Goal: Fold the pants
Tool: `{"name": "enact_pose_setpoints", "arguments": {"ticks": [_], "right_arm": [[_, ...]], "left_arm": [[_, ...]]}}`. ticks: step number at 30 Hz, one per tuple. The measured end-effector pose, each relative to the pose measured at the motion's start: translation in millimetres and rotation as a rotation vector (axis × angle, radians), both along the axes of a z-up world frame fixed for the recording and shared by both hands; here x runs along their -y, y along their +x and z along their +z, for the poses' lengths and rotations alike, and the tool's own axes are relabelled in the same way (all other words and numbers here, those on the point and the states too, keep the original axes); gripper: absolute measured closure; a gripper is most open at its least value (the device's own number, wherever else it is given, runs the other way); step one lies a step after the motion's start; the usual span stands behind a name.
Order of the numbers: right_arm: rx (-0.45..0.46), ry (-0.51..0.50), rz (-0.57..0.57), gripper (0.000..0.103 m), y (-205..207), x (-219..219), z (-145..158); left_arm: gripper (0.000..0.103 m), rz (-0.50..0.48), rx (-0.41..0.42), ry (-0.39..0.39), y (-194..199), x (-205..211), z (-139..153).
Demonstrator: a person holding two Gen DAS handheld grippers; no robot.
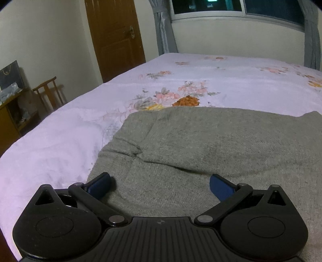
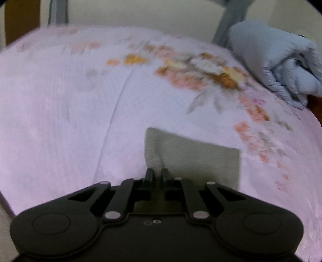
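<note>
- R gripper (image 2: 157, 175): fingers clenched, a ridge of grey fabric pinched between them, near a corner of the pants (image 2: 193, 159).
- L gripper (image 1: 161, 183): fingers (image 1: 218, 186) released, spread wide, low over the pants (image 1: 201, 145), nothing between.
- Pants lie flat on bed (image 1: 60, 145), crease across the middle, floral sheet around.
- Blue quilt (image 2: 281, 62) bundled at far R of bed.
- Door (image 1: 114, 38), window (image 1: 231, 10) behind.

Bed (image 1: 60, 141) with pink floral sheet; grey pants (image 1: 201, 141) spread flat; folded blue quilt (image 2: 281, 60) at corner.
</note>
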State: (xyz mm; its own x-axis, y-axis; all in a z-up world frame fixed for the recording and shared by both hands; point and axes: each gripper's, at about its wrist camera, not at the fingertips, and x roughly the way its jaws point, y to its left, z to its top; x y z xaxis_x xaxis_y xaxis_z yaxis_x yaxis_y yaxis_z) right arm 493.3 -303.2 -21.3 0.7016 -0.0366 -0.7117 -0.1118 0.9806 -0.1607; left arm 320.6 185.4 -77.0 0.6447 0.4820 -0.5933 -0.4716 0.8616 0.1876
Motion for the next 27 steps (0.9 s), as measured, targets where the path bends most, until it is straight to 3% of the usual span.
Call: {"name": "enact_pose_setpoints", "arguments": {"ticks": [6,12,21,27], "right_arm": [[0.14,0.066,-0.056,0.103,-71.6,55.7,60.0],[0.224,0.12,-0.151,0.103,-132.7,112.2,92.7],[0.259,0.273,-0.237,0.103,-196.9,171.2,87.9],[0.264,0.424,-0.308,0.103,-230.8,204.9,51.1]], "left_arm": [[0.0,-0.019,-0.022,-0.014,1.8,-3.3,-0.7],[0.0,-0.139,-0.077,-0.065,-1.4,-17.5,6.1],[0.0,-0.237,-0.16,-0.14,8.6,-34.1,12.3],[0.0,-0.255,-0.156,-0.141,4.9,-35.0,11.2]]}}
